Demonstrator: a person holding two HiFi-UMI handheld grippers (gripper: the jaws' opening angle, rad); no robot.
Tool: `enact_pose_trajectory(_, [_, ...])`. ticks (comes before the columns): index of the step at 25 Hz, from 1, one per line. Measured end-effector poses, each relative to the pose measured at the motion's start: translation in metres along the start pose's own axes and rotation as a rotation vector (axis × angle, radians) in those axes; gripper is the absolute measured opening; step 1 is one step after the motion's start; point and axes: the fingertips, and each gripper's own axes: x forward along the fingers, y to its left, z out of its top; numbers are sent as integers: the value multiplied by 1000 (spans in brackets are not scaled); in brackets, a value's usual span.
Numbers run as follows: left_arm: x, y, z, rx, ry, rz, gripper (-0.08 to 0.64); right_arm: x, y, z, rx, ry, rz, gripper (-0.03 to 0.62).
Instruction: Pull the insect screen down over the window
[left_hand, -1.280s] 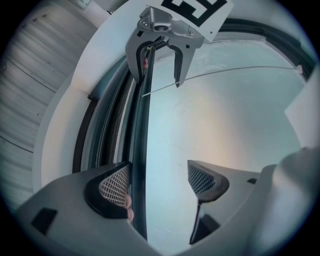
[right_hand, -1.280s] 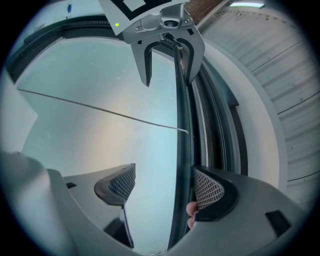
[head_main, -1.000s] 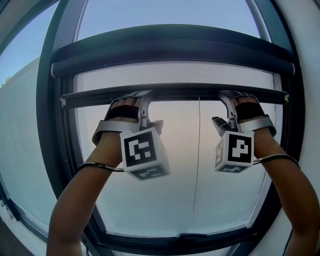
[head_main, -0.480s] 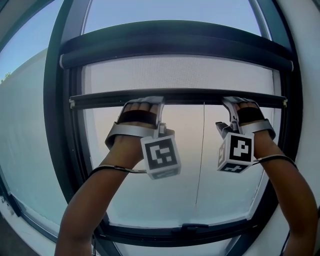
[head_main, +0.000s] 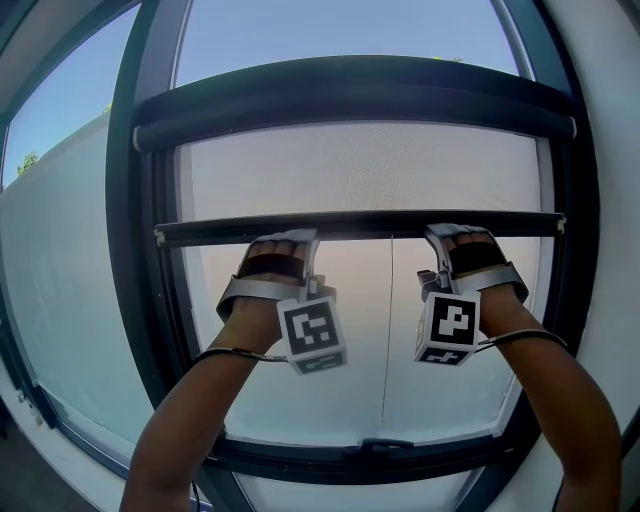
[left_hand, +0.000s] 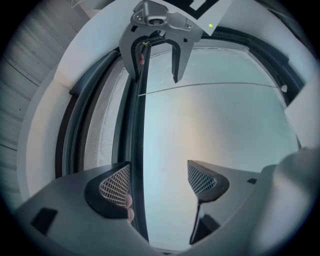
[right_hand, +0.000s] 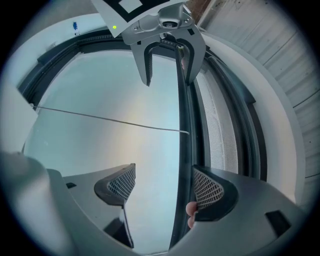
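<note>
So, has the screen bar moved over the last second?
Yes, downward: the bar now sits farther below the roller housing, with more mesh showing between them.

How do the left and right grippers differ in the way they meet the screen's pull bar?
The left gripper has the pull bar lying against its left jaw, while the right gripper has it against its right jaw. The hanging cord is nearer the right gripper than the left gripper. Both grippers have their jaws apart, with the bar between them.
</note>
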Motion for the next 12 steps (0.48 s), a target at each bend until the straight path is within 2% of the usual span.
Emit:
enact_pose_trajectory(7, [-13, -33, 1, -11, 16, -64, 341, -11, 31, 6, 23, -16, 9, 331])
enact_pose_trajectory(12, [-21, -55, 3, -20, 25, -127, 341, -20, 53, 8, 21, -16, 70, 332])
